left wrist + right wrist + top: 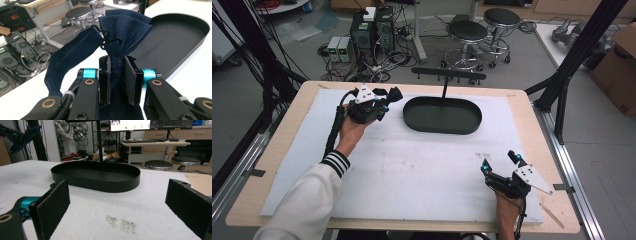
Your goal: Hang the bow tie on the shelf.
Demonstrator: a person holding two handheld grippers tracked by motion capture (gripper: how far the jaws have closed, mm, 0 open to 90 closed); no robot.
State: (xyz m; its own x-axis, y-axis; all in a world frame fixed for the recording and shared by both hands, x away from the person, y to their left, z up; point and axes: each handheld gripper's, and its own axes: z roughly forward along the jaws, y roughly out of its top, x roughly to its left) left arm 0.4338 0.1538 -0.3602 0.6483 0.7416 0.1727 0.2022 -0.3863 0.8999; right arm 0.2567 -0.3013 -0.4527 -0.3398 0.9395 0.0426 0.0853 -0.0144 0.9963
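High view: left gripper [388, 98] is held above the counter [422, 165], jaws clamped on dark cloth [394, 93], just left of the oval tray [442, 115]. Right gripper [500, 165] is parked low, jaws spread, nothing held.

Left gripper view: navy cloth [125, 27] is pinched between the jaws as a thin bunched fold; slip-out is likely if tugged. A black clip [106, 37] sits just above the jaw tips; snagging is possible.

Right gripper view: the tray is seen ahead of the open jaws; cloth is held far left.
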